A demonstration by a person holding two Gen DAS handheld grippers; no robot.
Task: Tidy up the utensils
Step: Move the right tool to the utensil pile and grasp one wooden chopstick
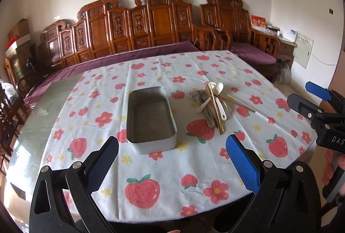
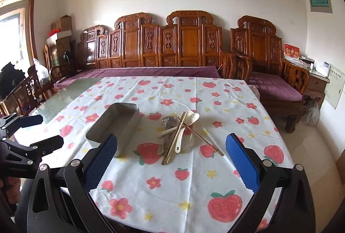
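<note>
A pile of utensils point(image 1: 212, 105) lies on the strawberry tablecloth: white spoons, metal forks and spoons, and chopsticks. It also shows in the right wrist view point(image 2: 176, 136). An empty metal tin point(image 1: 151, 116) stands to its left, also in the right wrist view point(image 2: 114, 125). My left gripper point(image 1: 172, 159) is open and empty above the near table edge, in front of the tin. My right gripper point(image 2: 171, 159) is open and empty, just short of the pile; it shows at the right edge of the left wrist view point(image 1: 306, 97).
The tablecloth point(image 1: 163, 170) covers a glass-topped table point(image 1: 36, 125). A carved wooden sofa with purple cushions point(image 2: 163, 49) stands behind it. Boxes are stacked at the back left point(image 2: 61, 32). A side cabinet with papers point(image 2: 317, 77) stands at the right.
</note>
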